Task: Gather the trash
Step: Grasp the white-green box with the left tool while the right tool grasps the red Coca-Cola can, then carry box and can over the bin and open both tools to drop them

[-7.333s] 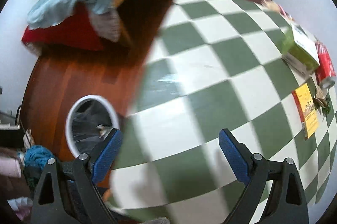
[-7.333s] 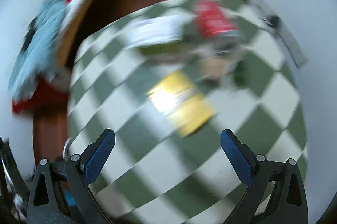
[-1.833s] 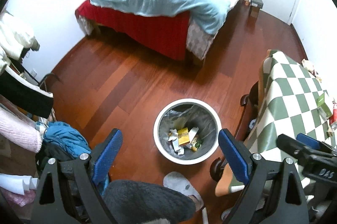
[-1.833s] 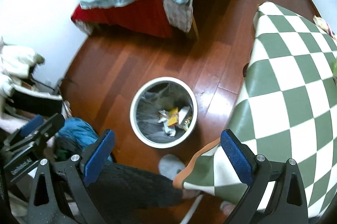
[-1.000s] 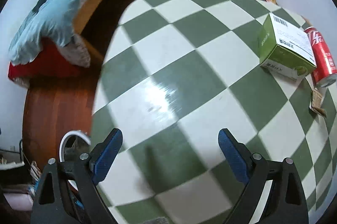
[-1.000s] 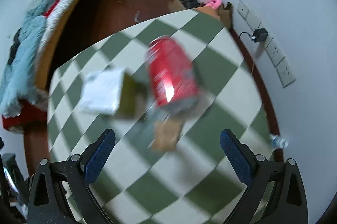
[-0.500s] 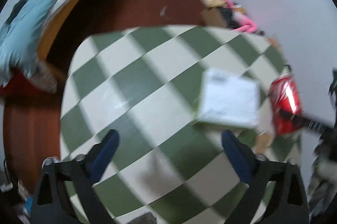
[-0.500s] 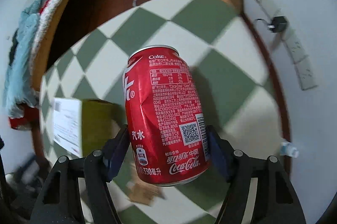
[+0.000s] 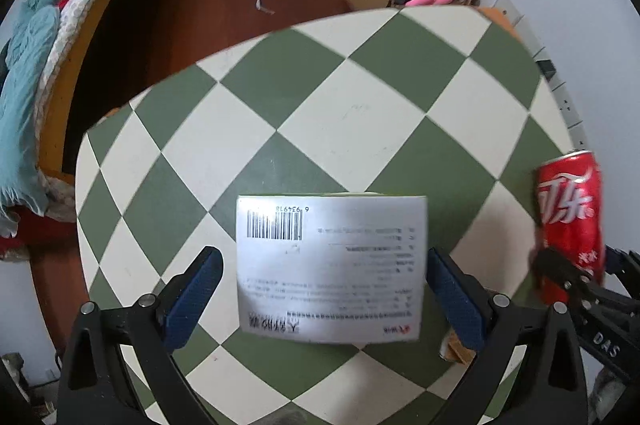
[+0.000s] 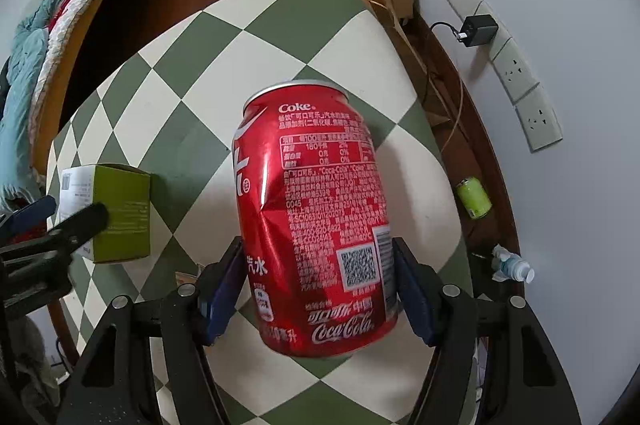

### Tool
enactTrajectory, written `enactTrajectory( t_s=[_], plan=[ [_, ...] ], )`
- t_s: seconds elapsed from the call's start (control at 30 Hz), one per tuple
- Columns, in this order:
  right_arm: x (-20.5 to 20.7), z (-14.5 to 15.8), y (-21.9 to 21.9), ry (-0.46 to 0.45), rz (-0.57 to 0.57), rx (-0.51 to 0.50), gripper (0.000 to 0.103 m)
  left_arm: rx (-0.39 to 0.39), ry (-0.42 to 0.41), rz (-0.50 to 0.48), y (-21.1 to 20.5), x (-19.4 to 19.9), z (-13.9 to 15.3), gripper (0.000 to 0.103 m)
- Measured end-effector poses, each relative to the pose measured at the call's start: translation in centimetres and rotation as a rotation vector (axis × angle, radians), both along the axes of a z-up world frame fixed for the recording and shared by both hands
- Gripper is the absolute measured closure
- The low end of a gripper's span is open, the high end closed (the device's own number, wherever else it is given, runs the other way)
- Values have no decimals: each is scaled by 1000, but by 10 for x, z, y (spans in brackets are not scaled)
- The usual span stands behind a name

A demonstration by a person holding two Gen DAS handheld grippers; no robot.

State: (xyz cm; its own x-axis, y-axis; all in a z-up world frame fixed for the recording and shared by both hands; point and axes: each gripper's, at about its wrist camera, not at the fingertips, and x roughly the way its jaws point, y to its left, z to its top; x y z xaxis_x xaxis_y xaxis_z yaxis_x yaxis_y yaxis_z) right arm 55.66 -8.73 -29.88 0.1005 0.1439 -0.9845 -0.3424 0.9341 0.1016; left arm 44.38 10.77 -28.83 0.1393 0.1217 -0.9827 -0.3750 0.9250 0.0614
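Red dented can (image 10: 316, 221) clamped in right gripper (image 10: 318, 289) jaws.

Soft, even indoor light fills both views, and shadows stay faint. A white streak of glare runs down the dented red can (image 10: 316, 217). The print on the white box (image 9: 331, 267) is slightly smeared. Fisheye bending curves the checkered table (image 9: 304, 97), and the corners go black.

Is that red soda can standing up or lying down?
Lying down: the red can rests on its side on the checked table, dented.
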Motion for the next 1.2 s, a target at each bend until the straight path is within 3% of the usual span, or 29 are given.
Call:
enactTrajectory(
  t_s=[0.13, 0.2, 0.5, 0.87, 1.0, 1.2],
  plan=[
    [3, -8, 5, 18, -5, 9, 33, -18, -5, 6, 4, 3, -8, 1],
    [2, -11, 7, 16, -6, 8, 32, -31, -38, 6, 4, 1, -4, 16],
    [-14, 7, 7, -85, 15, 40, 37, 63, -171, 6, 1, -38, 33, 17],
    [-86, 79, 24, -215, 70, 174, 37, 138, -349, 97, 23, -142, 111, 17],
    [-130, 109, 42, -245, 113, 232, 37, 163, -405, 143, 37, -196, 140, 17],
    [-208, 142, 86, -257, 206, 308, 37, 173, -447, 214, 66, -275, 162, 17]
  ],
)
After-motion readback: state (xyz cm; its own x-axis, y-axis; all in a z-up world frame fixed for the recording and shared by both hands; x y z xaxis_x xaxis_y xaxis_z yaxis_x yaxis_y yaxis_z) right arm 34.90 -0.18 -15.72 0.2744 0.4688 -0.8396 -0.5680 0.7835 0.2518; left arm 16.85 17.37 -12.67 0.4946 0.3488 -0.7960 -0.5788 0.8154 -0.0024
